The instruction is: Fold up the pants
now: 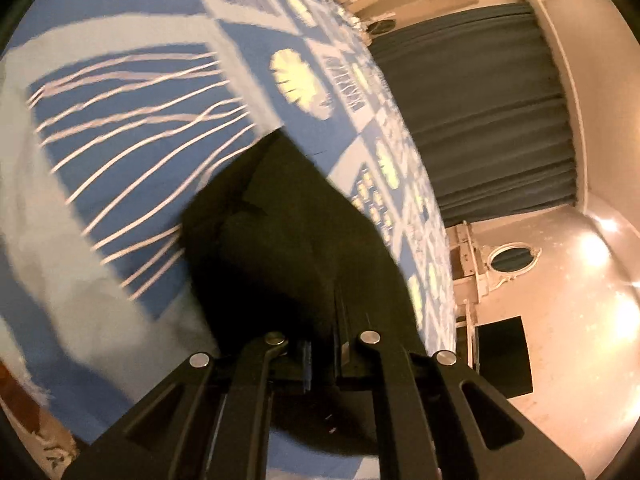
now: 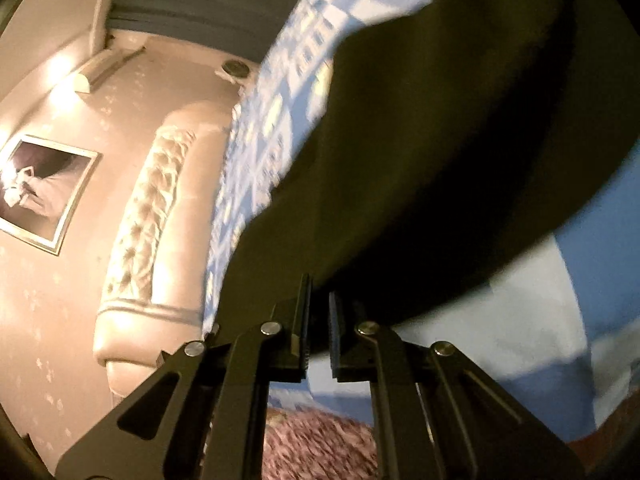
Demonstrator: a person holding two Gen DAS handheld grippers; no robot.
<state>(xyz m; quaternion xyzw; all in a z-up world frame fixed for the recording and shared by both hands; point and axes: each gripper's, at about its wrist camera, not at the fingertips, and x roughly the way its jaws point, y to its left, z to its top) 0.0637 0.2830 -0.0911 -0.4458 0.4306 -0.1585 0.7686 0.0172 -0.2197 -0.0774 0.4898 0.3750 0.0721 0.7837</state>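
Observation:
The black pants [image 1: 288,240] lie on a blue and white patterned bedspread [image 1: 132,128]. My left gripper [image 1: 322,344] is shut on a bunched edge of the pants, which rise as a dark fold in front of it. In the right wrist view the pants [image 2: 420,160] hang as a wide dark sheet over the bedspread [image 2: 532,304]. My right gripper [image 2: 319,320] is shut on their lower edge, with the cloth pinched between the ridged pads [image 2: 306,320]. Both views are tilted and blurred by motion.
A dark blue curtain [image 1: 480,112] and a white ornate dresser [image 1: 504,264] stand beyond the bed's edge. A tufted cream headboard [image 2: 148,216] and a framed picture [image 2: 40,196] are on the wall. A pink shaggy rug [image 2: 320,440] lies below.

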